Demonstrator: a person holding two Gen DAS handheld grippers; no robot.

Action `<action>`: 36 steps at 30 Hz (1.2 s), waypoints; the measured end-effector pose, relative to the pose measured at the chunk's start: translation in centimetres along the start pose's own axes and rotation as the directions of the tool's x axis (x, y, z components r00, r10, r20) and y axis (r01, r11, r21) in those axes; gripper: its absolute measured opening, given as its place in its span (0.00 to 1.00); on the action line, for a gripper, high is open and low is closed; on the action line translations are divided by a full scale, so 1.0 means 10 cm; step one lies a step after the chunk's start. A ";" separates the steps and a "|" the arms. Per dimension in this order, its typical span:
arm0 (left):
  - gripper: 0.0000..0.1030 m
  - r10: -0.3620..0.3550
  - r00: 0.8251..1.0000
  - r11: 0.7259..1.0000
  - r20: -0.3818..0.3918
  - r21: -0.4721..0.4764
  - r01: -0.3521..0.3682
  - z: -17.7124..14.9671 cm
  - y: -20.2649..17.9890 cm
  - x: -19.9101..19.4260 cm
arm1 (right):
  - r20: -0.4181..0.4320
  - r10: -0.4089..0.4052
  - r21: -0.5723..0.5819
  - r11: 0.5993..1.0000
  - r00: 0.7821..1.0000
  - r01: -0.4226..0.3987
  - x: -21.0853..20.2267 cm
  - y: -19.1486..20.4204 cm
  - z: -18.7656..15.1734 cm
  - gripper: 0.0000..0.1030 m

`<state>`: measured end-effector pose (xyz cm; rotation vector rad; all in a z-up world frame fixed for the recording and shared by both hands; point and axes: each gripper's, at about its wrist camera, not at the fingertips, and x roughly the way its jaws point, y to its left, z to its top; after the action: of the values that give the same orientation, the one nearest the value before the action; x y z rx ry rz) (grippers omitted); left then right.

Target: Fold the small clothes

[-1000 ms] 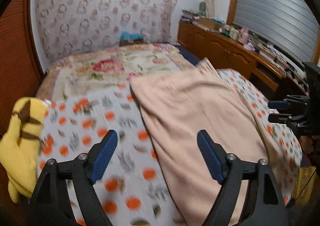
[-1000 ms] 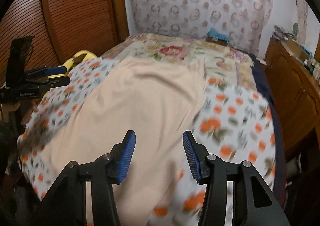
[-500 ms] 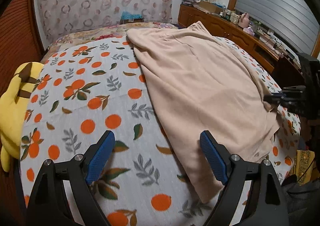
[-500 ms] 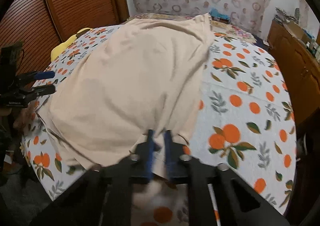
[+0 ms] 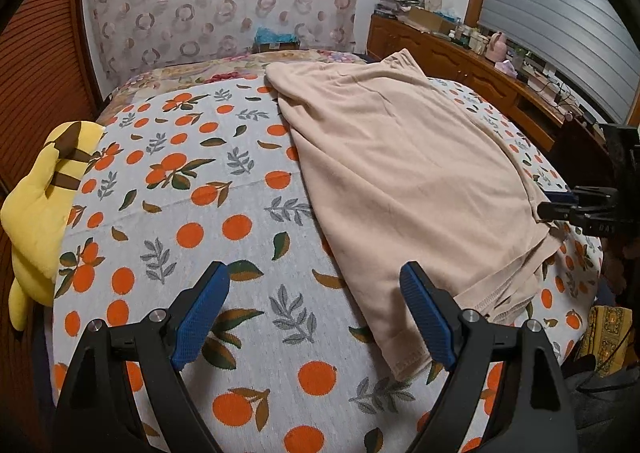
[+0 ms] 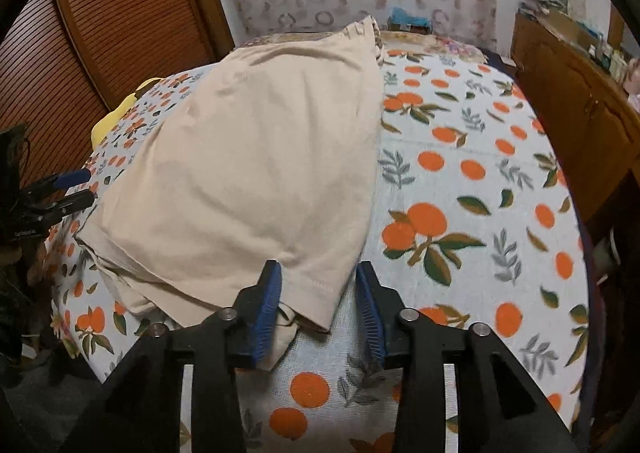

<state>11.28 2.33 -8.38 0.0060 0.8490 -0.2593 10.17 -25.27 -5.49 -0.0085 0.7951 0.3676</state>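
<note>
A beige garment lies folded over on the orange-print bedspread, with its hems at the near edge. It also shows in the right wrist view. My left gripper is open and empty, low over the bedspread by the garment's near left corner. My right gripper is open, its fingers either side of the garment's near right corner, with nothing held. The right gripper also shows in the left wrist view, at the garment's right edge.
A yellow plush toy lies at the bed's left edge. A wooden dresser with clutter runs along the right side. Wooden slatted doors stand at the left. A floral quilt lies at the head of the bed.
The right gripper, shut on the garment's corner half a second ago, has opened and let the cloth go. The garment now lies flat on the bed. The left gripper stays open.
</note>
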 end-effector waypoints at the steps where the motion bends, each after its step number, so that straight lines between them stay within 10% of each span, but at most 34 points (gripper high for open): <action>1: 0.85 0.003 1.000 1.000 -0.001 0.003 -0.003 -0.01 -0.01 -0.01 | -0.005 -0.001 -0.001 1.000 1.000 0.001 0.00 0.01 -0.01 0.44; 9: 0.80 -0.063 0.998 0.998 -0.024 -0.003 0.063 -0.14 -0.13 -0.02 | 0.000 0.004 -0.040 0.999 1.000 -0.004 0.08 0.09 -0.04 0.48; 11: 0.53 -0.092 0.995 0.996 -0.041 0.002 0.092 -0.18 -0.17 0.00 | 0.001 0.004 -0.061 0.998 1.000 -0.004 0.09 0.14 -0.06 0.48; 22: 0.06 -0.206 0.975 0.978 -0.079 0.000 0.206 -0.18 -0.24 0.06 | 0.012 0.098 -0.055 0.994 0.995 -0.097 0.26 0.15 0.02 0.08; 36: 0.05 -0.238 0.962 0.969 0.137 -0.032 0.244 1.18 0.01 -0.03 | 0.218 0.160 -0.094 0.985 0.963 -0.143 0.02 -0.26 1.15 0.07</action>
<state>19.84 1.21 -0.34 -0.1598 0.7235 -0.4631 19.17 -25.95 2.13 0.0217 0.5582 0.5350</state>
